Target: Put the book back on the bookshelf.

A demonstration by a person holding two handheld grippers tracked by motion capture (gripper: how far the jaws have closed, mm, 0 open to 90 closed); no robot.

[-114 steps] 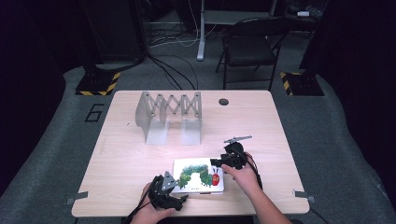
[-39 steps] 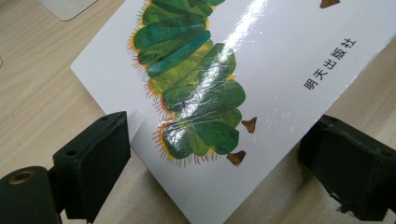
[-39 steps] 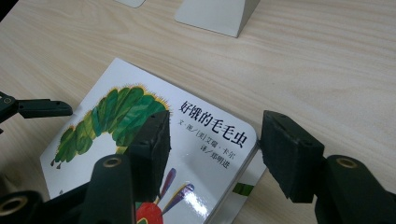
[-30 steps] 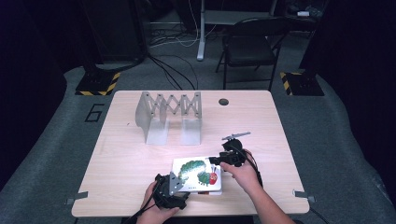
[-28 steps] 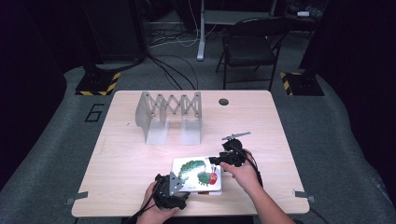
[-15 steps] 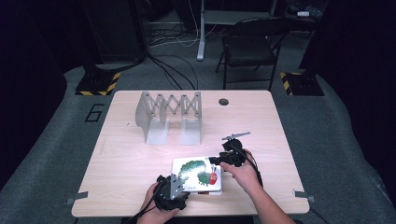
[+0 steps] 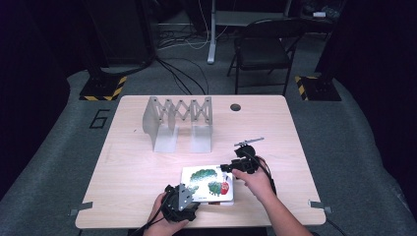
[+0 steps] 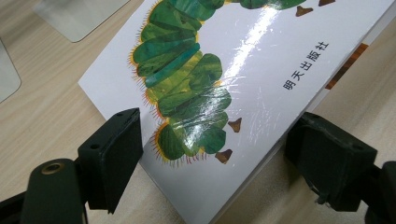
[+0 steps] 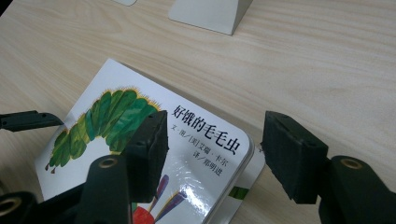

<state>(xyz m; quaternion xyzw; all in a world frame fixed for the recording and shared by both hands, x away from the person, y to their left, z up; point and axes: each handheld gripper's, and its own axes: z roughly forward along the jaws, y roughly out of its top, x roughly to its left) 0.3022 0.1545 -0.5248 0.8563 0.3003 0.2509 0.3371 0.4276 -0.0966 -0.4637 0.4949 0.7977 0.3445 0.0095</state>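
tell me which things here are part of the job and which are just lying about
In the job:
picture book
left gripper, jaws open around the book's corner
right gripper, jaws open over the book's edge

Lying about:
folding metal rack
folding chair

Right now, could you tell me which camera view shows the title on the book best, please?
The right gripper view: the book lies close, its bold title line sharp between the jaws. The left gripper view shows the caterpillar's body and a small line of print on the book. The high view gives the whole book, the text too small to read.
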